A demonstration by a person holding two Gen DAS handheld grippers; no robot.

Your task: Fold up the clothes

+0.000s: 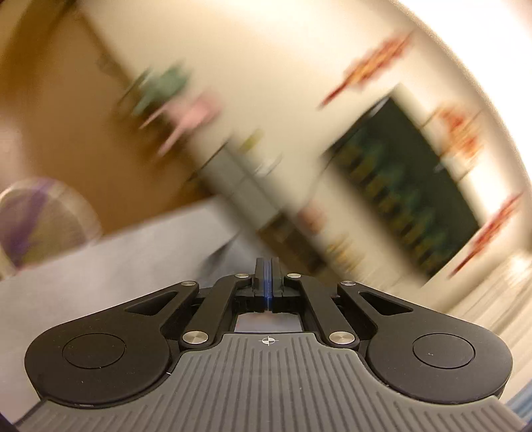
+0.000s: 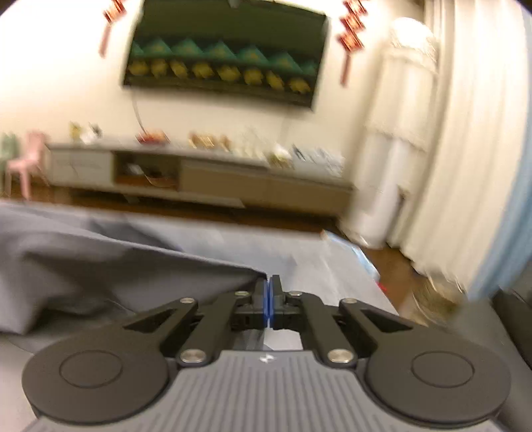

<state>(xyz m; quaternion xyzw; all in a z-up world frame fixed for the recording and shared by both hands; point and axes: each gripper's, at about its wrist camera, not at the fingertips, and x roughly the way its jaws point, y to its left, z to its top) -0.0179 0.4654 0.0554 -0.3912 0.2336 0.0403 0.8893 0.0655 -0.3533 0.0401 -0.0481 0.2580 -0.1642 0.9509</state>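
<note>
the grey garment [image 2: 109, 262] is plain, matte blue-grey cloth, loosely heaped, with soft rounded folds and one long crease along its upper edge. it lies to the left of my right gripper [image 2: 270, 280] and ahead of it, on a paler grey surface [image 2: 335, 275]. its raised edge runs from far left toward my fingertips, so its long axis lies roughly across my view, sloping down to a corner that comes to a point right at the left finger. my right gripper's jaws are pressed together, blue pads face to face; the cloth corner touches the tip, but blur keeps me from telling whether any fabric is caught between the pads.

my left gripper [image 1: 267, 262] is also closed tight, only a thin blue line showing between the pads. ahead of it i see a dim grey fold of cloth [image 1: 221, 262] on the pale surface, just left of the fingertips and too smeared to say whether it is pinched.

the right wrist view shows the room fairly level: a dark wall panel [image 2: 226, 56] with green and gold shapes, a long low cabinet [image 2: 199, 176], red hangings [image 2: 350, 30], a pink chair [image 2: 28, 159] far left, pale curtains [image 2: 472, 149] at right. the left wrist view shows the same panel [image 1: 402, 189] tilted steeply and streaked, plus a round translucent purplish thing [image 1: 43, 222] at far left that the other view lacks.
</note>
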